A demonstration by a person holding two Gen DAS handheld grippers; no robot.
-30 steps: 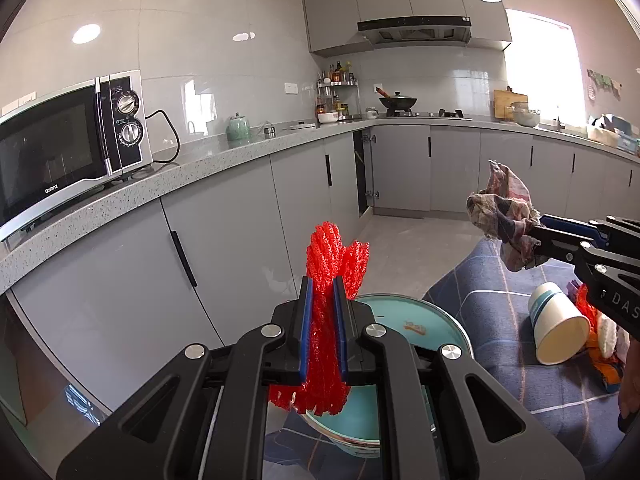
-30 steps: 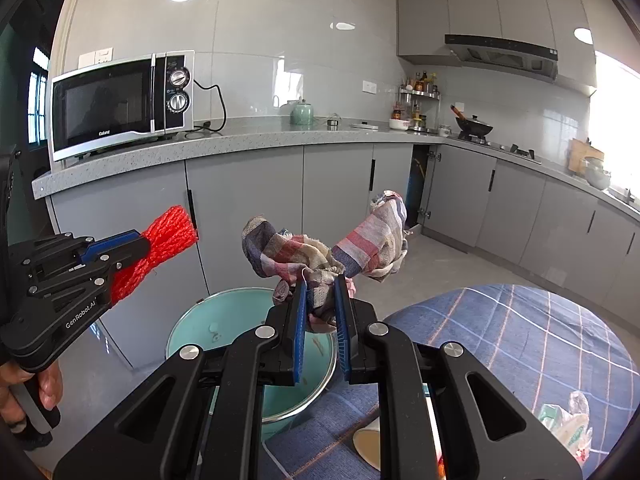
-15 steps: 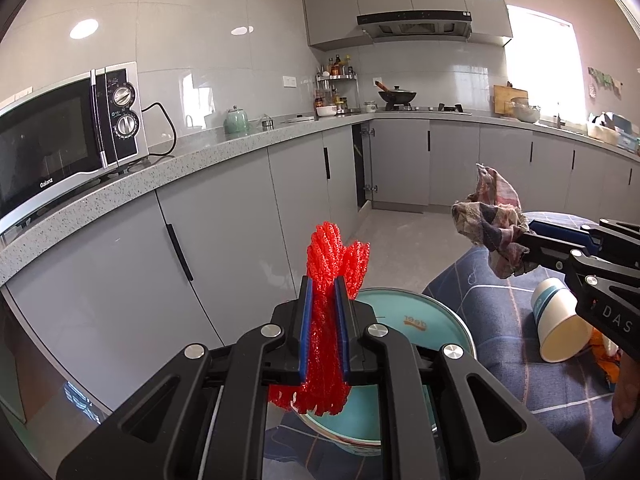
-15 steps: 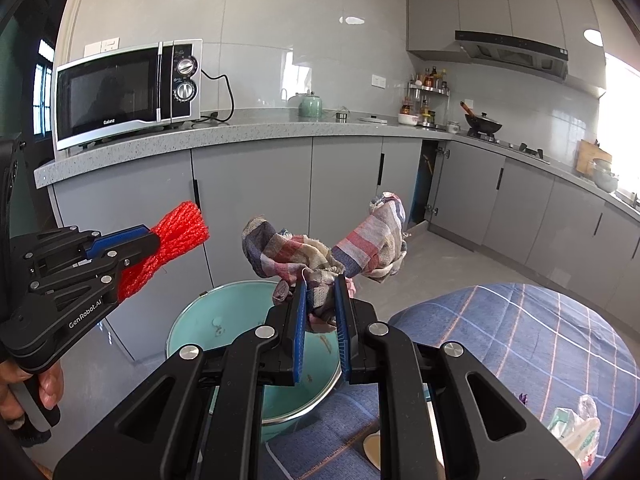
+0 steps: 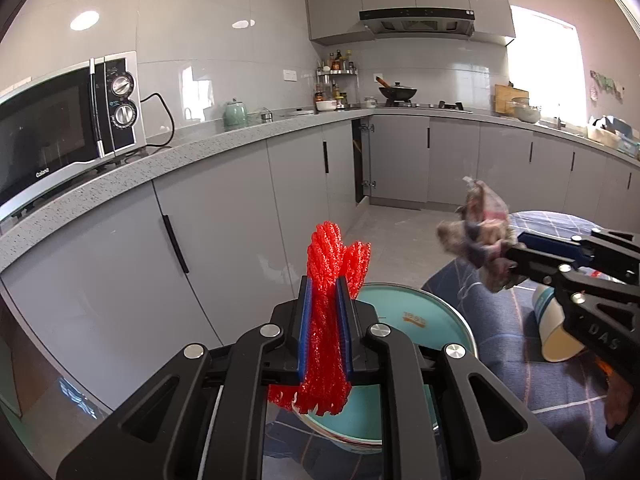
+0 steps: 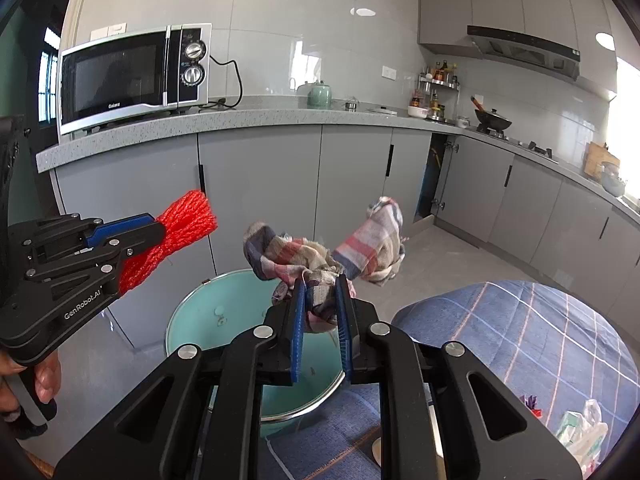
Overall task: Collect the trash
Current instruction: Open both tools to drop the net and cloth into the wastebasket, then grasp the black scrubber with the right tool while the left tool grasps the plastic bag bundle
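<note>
Trash bin (image 6: 208, 312) is the thing to orient by here: a teal round bin with a metal rim, sitting on the floor right at the edge of a blue plaid-covered table (image 6: 540, 332), in front of the grey kitchen cabinets (image 6: 260, 176).

Left gripper (image 5: 325, 320) has its blue pads pressed in on a bunch of red mesh netting (image 5: 332, 264), so it's pinching that tight. The netting sticks up past the fingertips and hangs out below them too. From the left wrist view it sits over the near side of the bin; in the right wrist view the same netting (image 6: 176, 232) is up and to the left of the bin's rim, clearly above it and not touching.

Right gripper (image 6: 320, 320) is clamped on a crumpled plaid rag (image 6: 320, 256), the pads squeezing the middle of it while two ends flop out to either side. It's held over the bin opening, a bit toward the table side. The rag looks blurred in the left wrist view (image 5: 480, 236).

A paper cup (image 5: 554, 328) lies on its side on the table cloth, to the right of the bin, partly hidden behind the right gripper. There's also some crinkly plastic wrapper stuff (image 6: 580, 432) further along the table, away from the bin. A microwave (image 6: 132, 76) sits on the counter above and behind the bin.
</note>
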